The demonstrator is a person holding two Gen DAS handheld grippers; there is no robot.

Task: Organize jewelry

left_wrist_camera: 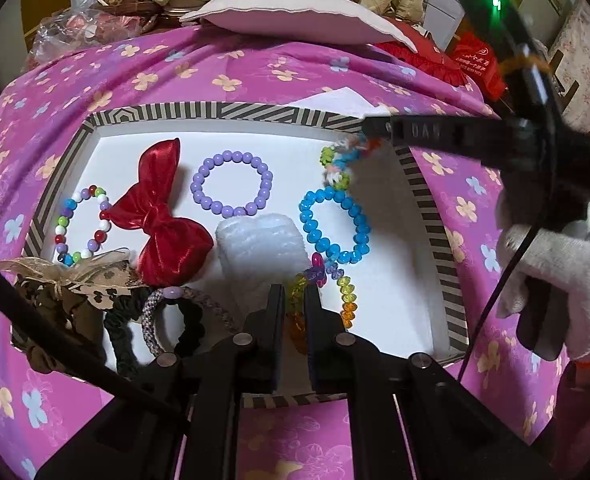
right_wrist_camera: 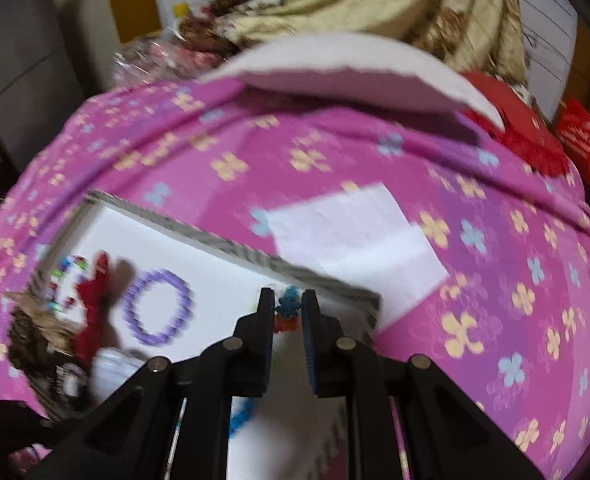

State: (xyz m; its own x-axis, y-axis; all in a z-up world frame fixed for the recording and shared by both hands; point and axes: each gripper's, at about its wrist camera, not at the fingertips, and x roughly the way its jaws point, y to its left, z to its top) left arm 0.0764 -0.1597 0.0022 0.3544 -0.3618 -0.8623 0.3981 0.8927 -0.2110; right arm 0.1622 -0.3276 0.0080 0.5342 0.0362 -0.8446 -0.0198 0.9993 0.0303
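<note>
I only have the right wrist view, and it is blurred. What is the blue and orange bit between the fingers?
Observer: A small bracelet of green, blue, white and orange beads. It hangs from the right gripper over the far right corner of the striped box.
Reviewer: Is the left gripper doing anything?
Observer: The left gripper is shut on a strand of clear orange, yellow and purple beads near the box's front edge.
Reviewer: And the blue streak under my fingers?
Observer: A bright blue bead bracelet, lying flat on the box floor just below the hanging one.
</note>
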